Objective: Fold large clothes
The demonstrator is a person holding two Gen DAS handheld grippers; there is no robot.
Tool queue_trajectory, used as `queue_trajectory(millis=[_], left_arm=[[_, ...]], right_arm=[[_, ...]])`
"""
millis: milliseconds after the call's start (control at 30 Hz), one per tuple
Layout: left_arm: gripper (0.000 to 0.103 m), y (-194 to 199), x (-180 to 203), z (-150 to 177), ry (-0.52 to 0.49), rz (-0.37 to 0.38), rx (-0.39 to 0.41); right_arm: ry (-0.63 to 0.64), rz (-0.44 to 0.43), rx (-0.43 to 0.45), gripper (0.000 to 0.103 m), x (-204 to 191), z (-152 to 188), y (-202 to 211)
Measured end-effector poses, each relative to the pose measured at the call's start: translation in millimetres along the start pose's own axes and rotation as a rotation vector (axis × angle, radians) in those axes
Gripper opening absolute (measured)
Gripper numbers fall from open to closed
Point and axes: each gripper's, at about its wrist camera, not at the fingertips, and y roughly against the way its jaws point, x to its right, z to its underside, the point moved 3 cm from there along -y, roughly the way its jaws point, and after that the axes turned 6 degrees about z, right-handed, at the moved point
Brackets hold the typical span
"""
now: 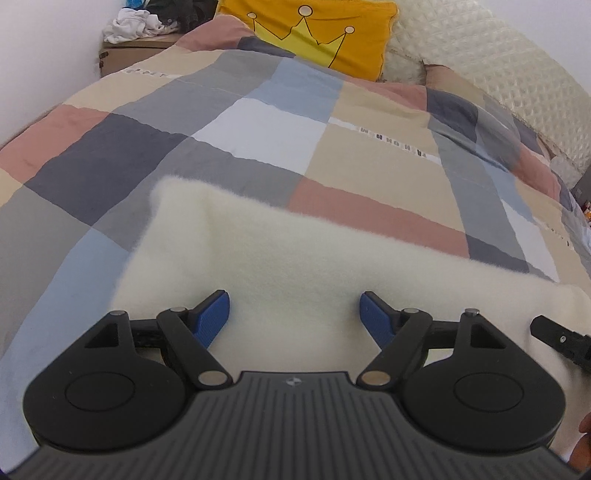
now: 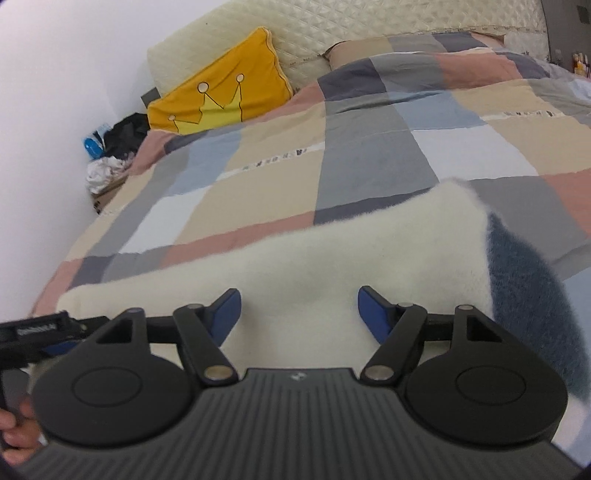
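While fingers gape, L gripper [image 1: 294, 317] & R gripper [image 2: 299, 314] over fleece [image 1: 280, 266].

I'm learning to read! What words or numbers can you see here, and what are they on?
White strip on the checked quilt: letters there, upside down and too blurred to read.
Second strip near the quilt's far edge: too blurred.
Yellow pillow: only a crown drawing, no words.
Nothing can be read for sure.

White strips on the patchwork duvet [image 1: 258, 122] carry lettering too blurred to read.
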Motion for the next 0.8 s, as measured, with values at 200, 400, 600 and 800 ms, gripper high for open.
queue_trajectory(millis=[200, 400, 600, 800], left_arm=[[0.082, -10.4, -0.1, 2.7, -0.029, 0.009, -0.007], [0.082, -8.1, 3.8, 7.2, -0.073, 0.007, 0.001], [0.082, 3.5, 0.7, 7.2, -0.026, 0.051, 0.026], [0.082, 39.7, 5.8, 19.3, -0.006, 0.105, 0.057]], right_arm=[[0.119, 0.053, -0.004, 0.073, -8.9, 13.0, -15.7], [0.094, 0.041, 0.008, 0.073, -5.3, 15.0, -15.5], [0.059, 0.031, 0.031, 0.073, -4.8, 14.3, -9.4], [-0.05, -0.015, 0.049, 0.073, 2.7, 12.7, 8.8]])
